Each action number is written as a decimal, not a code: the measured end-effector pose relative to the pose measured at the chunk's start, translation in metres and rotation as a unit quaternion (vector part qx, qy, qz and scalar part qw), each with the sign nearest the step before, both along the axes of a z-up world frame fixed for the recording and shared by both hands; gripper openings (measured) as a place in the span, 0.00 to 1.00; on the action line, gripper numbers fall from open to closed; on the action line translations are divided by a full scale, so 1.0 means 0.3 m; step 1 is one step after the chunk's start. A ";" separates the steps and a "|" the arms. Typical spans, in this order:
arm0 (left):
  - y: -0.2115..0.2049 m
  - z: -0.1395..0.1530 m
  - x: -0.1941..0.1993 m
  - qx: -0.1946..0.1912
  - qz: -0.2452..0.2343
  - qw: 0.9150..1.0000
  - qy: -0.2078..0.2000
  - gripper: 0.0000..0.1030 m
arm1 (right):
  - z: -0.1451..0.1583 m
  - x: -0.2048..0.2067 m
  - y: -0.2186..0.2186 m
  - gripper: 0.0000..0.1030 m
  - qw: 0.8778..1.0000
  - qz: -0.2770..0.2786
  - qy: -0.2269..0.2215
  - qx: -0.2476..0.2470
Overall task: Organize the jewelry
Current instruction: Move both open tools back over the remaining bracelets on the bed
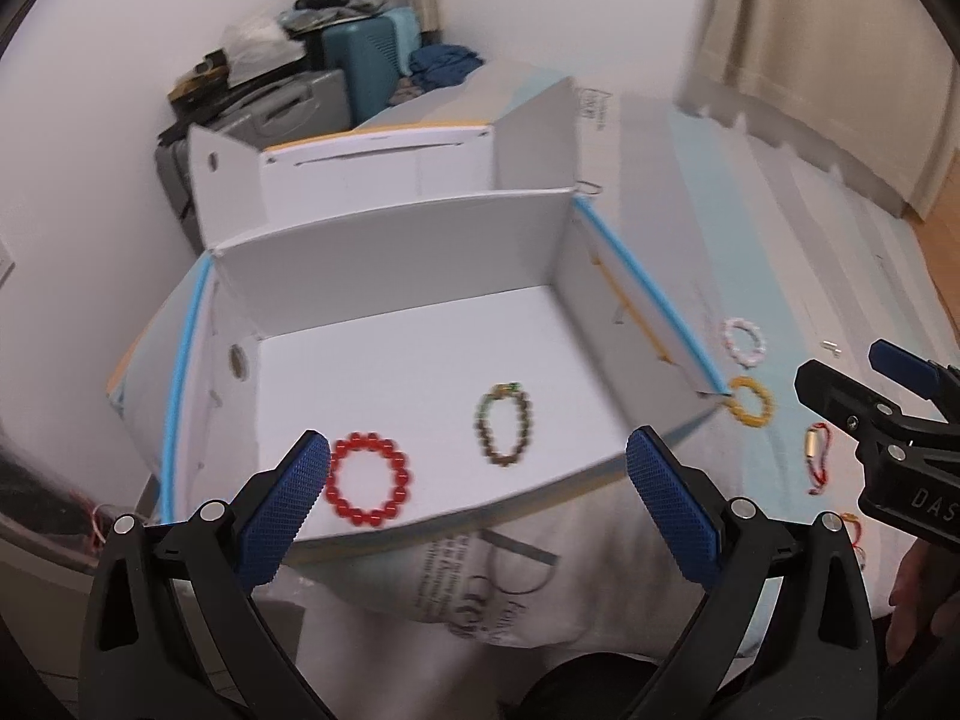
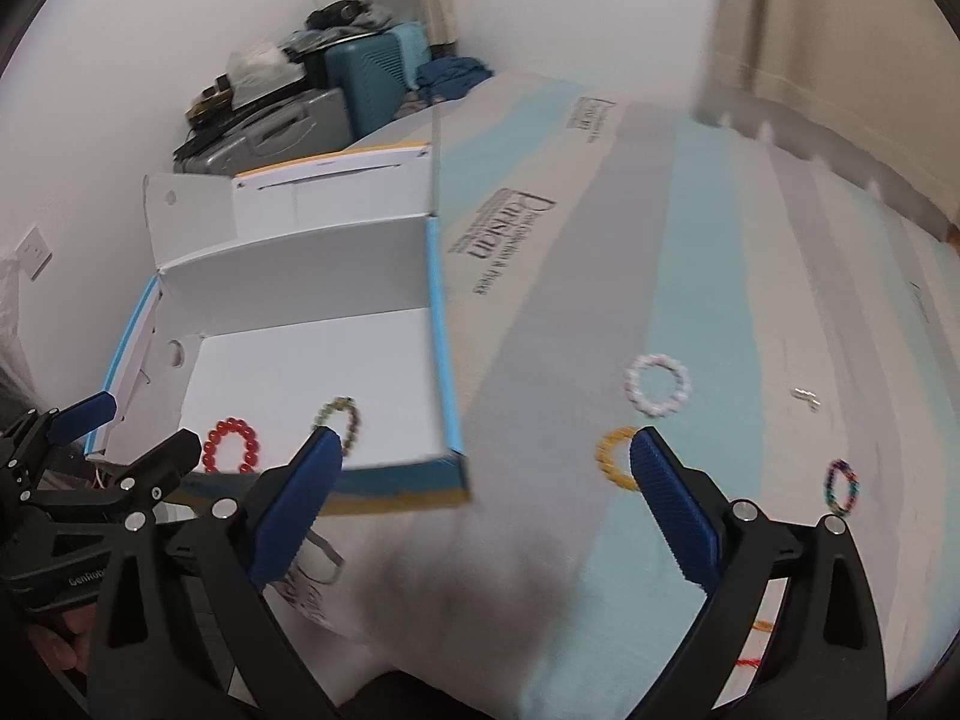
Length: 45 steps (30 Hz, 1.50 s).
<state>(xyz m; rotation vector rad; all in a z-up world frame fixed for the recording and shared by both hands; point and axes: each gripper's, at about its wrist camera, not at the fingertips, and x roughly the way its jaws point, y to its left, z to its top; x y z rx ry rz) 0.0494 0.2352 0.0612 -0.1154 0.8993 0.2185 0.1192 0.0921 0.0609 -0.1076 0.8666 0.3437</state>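
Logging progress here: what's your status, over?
Left gripper and right gripper open, empty. Red bracelet, brown bracelet in box. Yellow bracelet, white bracelet outside. Nothing blocking.

Lots of background clutter sitting around here. A teal suitcase (image 1: 366,63) is standing in the far corner against the white wall (image 2: 180,12), with a grey case (image 1: 288,114) leaning just beside it and dark stuff piling up on top of both. A blue cloth (image 2: 453,75) is lying bunched up next to the teal suitcase. Beige curtains (image 2: 840,48) are hanging on the right side. A wall switch (image 2: 33,252) is showing on the left.
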 end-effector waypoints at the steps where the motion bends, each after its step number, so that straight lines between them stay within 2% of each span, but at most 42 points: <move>1: -0.026 0.003 0.002 -0.001 -0.007 1.000 -0.002 0.94 | 0.007 -0.012 -0.034 0.90 1.000 -0.007 -0.002 0.001; 14: -0.331 0.009 0.043 -0.004 -0.079 0.997 -0.016 0.94 | 0.035 -0.102 -0.340 0.91 0.997 -0.069 -0.018 -0.002; 21: -0.469 -0.025 0.072 -0.006 -0.118 0.993 -0.018 0.94 | 0.005 -0.133 -0.493 0.91 0.995 -0.104 -0.014 0.000; 33: -0.659 -0.156 0.123 -0.012 -0.166 0.986 -0.001 0.94 | -0.138 -0.179 -0.743 0.91 0.987 -0.160 0.017 0.004; 35: -0.684 -0.187 0.141 -0.027 -0.178 0.984 -0.003 0.94 | -0.168 -0.183 -0.772 0.91 0.986 -0.166 0.022 0.004; 45: -0.769 -0.297 0.279 -0.023 -0.199 0.980 -0.008 0.94 | -0.348 -0.179 -0.847 0.91 0.983 -0.172 0.067 -0.008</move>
